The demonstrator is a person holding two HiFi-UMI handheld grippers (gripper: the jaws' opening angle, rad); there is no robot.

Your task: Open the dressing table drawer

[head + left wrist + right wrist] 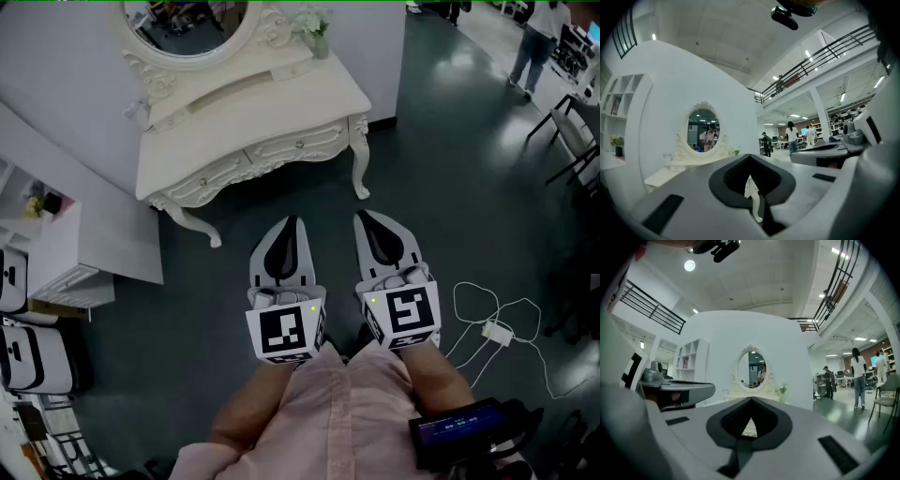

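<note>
The cream dressing table [253,103] stands against the white wall, carrying an oval mirror [187,23] and a small plant [317,33]. Its front holds two drawers [300,143] with small knobs, both closed. My left gripper [289,221] and right gripper [364,216] hang side by side over the dark floor, short of the table, each with jaws together and nothing held. The left gripper view shows the left gripper [750,157] aimed toward the mirror [703,133]. In the right gripper view, the right gripper [751,401] points straight at the mirror [752,369].
A white shelf unit [66,253] stands left of the table. White cables [497,328] lie on the floor at right, with a chair [577,131] and a standing person [536,42] farther off. A curved table leg [360,173] juts toward me.
</note>
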